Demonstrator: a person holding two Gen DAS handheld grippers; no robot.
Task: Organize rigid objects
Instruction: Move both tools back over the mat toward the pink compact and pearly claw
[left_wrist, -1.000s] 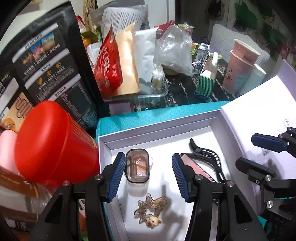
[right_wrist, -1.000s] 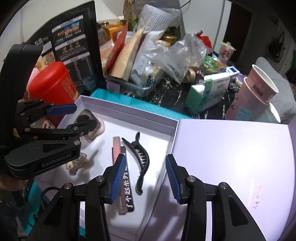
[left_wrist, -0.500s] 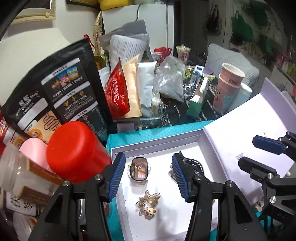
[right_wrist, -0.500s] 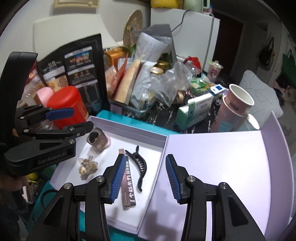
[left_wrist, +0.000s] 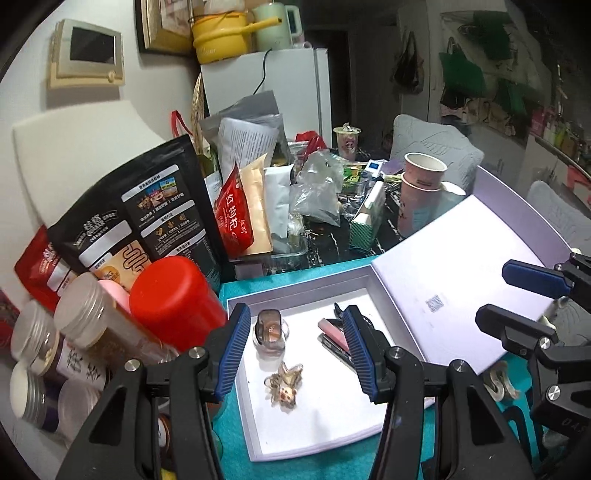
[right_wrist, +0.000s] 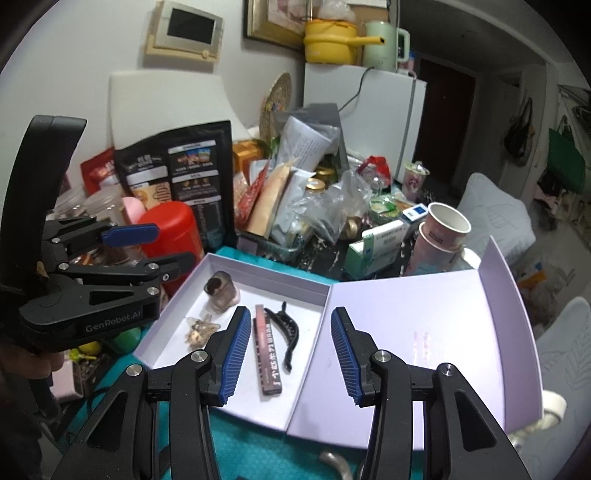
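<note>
Change: both grippers have drawn up and back from the box (right_wrist: 266, 275) over the past second, so far more of the room shows than before.
Left gripper (left_wrist: 295, 350): jaws spread, nothing between them, hanging above the box.
Right gripper (right_wrist: 286, 356): jaws spread and empty, over the seam between the tray and the open lid (right_wrist: 413, 328).
Box contents: small jar (right_wrist: 221, 291), charm (right_wrist: 199, 328), pink tube (right_wrist: 267, 350) and black hair clip (right_wrist: 286, 332) lie apart on the white floor of the tray.
Meaning: sorting looks finished or nearly so; closing the lid seems the likely step left.
Surface: teal mat (left_wrist: 295, 461) under the box, on a dark table.
Surroundings: red canister (left_wrist: 173, 299), snack bags, stacked paper cups (right_wrist: 439, 236), white fridge (right_wrist: 373, 110) behind.
</note>
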